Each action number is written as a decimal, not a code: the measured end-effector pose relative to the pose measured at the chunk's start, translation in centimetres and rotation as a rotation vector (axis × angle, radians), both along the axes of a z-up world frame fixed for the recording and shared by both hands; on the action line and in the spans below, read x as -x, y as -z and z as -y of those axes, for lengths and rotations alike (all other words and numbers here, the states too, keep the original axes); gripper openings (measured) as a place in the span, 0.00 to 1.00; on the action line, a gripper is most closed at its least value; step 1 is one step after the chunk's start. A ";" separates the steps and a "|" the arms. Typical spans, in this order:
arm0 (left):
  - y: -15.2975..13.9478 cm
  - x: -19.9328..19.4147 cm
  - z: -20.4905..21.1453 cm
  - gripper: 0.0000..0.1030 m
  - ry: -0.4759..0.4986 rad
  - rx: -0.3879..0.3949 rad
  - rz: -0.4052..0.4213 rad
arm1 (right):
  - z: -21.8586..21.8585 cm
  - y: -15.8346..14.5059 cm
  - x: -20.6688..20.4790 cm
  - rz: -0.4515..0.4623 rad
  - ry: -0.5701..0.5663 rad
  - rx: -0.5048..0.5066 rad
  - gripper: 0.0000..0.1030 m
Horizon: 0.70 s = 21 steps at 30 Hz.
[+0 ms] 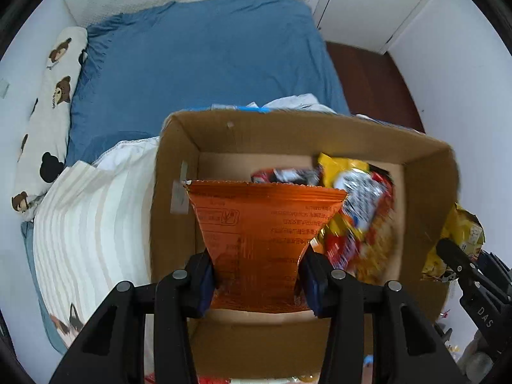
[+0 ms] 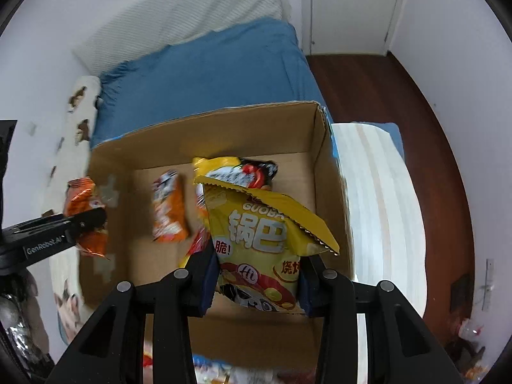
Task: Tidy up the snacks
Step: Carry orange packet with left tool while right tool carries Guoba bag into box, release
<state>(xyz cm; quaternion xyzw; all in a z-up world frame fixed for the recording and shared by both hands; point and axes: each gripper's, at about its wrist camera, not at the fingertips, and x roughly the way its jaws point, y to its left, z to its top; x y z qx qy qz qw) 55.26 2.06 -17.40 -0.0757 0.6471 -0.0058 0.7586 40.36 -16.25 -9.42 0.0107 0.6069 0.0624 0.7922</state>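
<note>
An open cardboard box (image 1: 425, 198) (image 2: 224, 134) sits on the bed. My left gripper (image 1: 257, 281) is shut on an orange snack bag (image 1: 262, 227) and holds it above the box's left part. My right gripper (image 2: 257, 280) is shut on a yellow snack bag (image 2: 256, 227) above the box's right part. Inside the box lie a yellow and red bag (image 1: 361, 211), a red and black bag (image 1: 281, 174) and a small orange bag (image 2: 169, 208). The left gripper with its orange bag (image 2: 84, 198) shows at the left of the right wrist view.
A blue bedsheet (image 1: 204, 64) lies behind the box. A striped white blanket (image 1: 83, 224) lies left of the box, and a bear-print pillow (image 1: 48, 102) lies along the wall. Dark wooden floor (image 2: 384, 112) runs to the right. More snack packs (image 2: 217, 371) lie before the box.
</note>
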 end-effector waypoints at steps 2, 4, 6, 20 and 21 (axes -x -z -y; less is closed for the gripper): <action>0.9 -1.3 -0.2 0.41 0.015 -0.010 -0.025 | -0.1 1.3 -1.2 -0.015 0.004 0.020 0.42; 1.8 -2.3 -0.4 0.41 0.017 -0.010 -0.047 | -0.3 2.8 -2.6 -0.037 0.006 0.031 0.42; 2.3 -2.8 -0.9 0.42 0.010 0.004 -0.068 | -0.2 4.1 -3.9 -0.079 0.014 0.036 0.49; 1.7 -2.6 -1.1 0.91 0.005 0.040 -0.022 | -1.0 5.4 -4.8 -0.089 -0.006 0.024 0.94; 1.5 -2.3 -1.0 0.91 0.008 0.040 -0.016 | -1.1 5.3 -4.5 -0.084 -0.008 0.026 0.94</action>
